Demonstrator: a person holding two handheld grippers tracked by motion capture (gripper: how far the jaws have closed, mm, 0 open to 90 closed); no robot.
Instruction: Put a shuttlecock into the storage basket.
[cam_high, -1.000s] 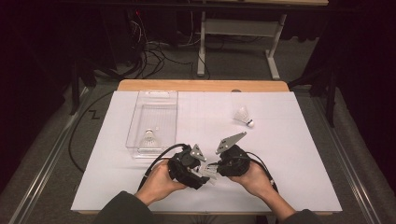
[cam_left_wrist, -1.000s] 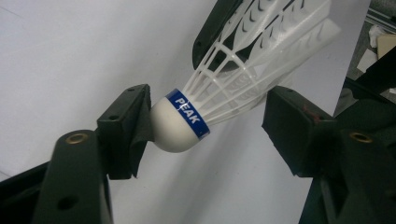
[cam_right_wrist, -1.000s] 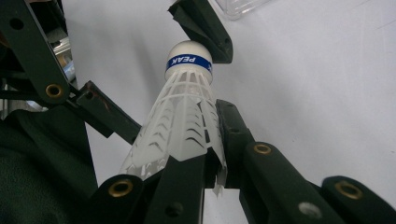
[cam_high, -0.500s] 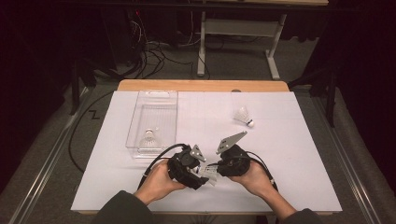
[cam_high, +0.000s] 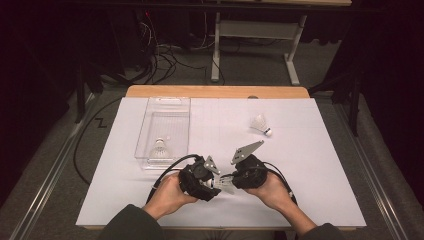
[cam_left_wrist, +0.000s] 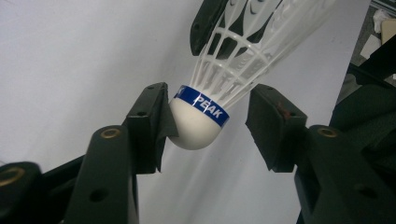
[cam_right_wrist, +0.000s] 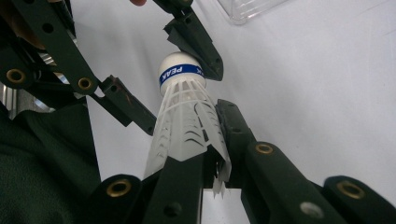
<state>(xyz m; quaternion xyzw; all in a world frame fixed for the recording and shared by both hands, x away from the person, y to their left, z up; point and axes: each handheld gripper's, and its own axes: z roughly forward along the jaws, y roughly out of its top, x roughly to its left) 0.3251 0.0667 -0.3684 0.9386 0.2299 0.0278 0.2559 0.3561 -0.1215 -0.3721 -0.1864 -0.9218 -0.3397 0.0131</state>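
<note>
Over the near middle of the table (cam_high: 310, 165), the left tongs (cam_left_wrist: 208, 121) are half open and have just been closing around the cork of the shuttlecock (cam_left_wrist: 198, 128); one pad touches it, the other stands clear. The right tongs (cam_right_wrist: 205, 163) pinch its skirt. Releasing early could drop it; squeezing off-centre could squirt the cork out.
</note>
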